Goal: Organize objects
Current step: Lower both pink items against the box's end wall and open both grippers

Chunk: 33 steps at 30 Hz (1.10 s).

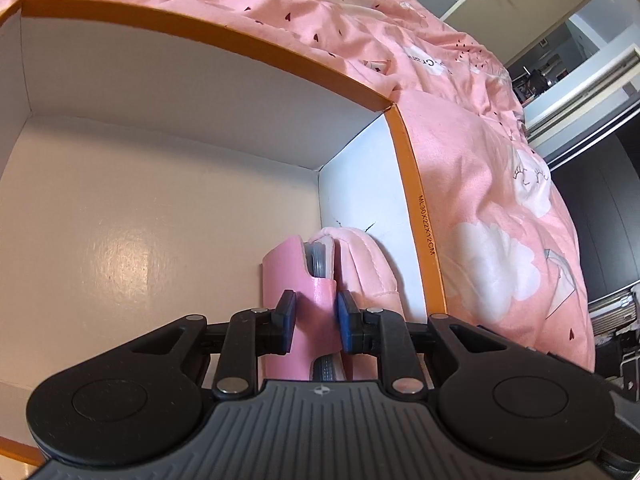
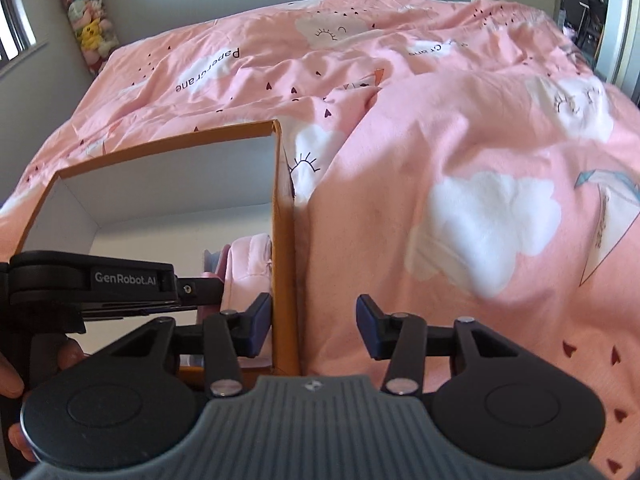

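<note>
An open orange cardboard box (image 1: 416,184) with white inner walls lies on a pink bed. My left gripper (image 1: 316,316) is inside it, shut on a pink slipper (image 1: 298,276) with a grey sole, held upright near the box's right wall. A second pink quilted slipper (image 1: 370,264) stands beside it against that wall. My right gripper (image 2: 314,322) is open, its jaws straddling the box's right wall (image 2: 284,240) without holding it. The left gripper's body (image 2: 96,280) and the quilted slipper (image 2: 250,264) show in the right wrist view.
A rumpled pink duvet (image 2: 460,152) with white clouds covers the bed around the box. Stuffed toys (image 2: 86,20) hang on the wall at the far left. A doorway and white cupboard (image 1: 560,40) lie beyond the bed.
</note>
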{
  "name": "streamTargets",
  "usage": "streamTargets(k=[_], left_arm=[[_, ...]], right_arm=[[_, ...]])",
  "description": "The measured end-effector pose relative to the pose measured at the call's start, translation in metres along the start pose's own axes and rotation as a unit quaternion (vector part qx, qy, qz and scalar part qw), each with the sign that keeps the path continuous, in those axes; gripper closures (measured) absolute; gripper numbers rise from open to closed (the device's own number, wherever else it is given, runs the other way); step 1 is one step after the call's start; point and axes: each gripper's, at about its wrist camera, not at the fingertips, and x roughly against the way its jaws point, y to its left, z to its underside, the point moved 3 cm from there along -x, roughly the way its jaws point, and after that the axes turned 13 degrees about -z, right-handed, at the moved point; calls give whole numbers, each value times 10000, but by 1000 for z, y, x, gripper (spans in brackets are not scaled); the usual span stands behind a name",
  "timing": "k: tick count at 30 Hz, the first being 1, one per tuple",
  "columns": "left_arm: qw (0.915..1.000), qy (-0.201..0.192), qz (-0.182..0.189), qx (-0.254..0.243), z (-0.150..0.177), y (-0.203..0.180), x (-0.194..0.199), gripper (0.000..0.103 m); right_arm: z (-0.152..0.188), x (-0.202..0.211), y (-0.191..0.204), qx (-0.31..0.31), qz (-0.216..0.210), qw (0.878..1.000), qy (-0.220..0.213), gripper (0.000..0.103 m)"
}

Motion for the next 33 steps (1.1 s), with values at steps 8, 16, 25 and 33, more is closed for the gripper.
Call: streamTargets(k=[8, 16, 25, 33], left_arm=[[9987, 174, 270, 395, -1, 7, 0, 80], [9998, 115, 74, 147, 0, -5, -7, 80], [10000, 49, 12, 80, 2, -3, -1, 79], [9998, -2, -9, 182, 0, 1, 4, 68]], right_arm=[[4, -7, -2, -225, -291, 9993, 106, 53], [13, -27, -19, -646, -288, 9970, 321, 53], [11, -19, -15, -597, -263, 9977, 181, 53], [6, -1, -10, -480, -156, 9987, -104, 52]])
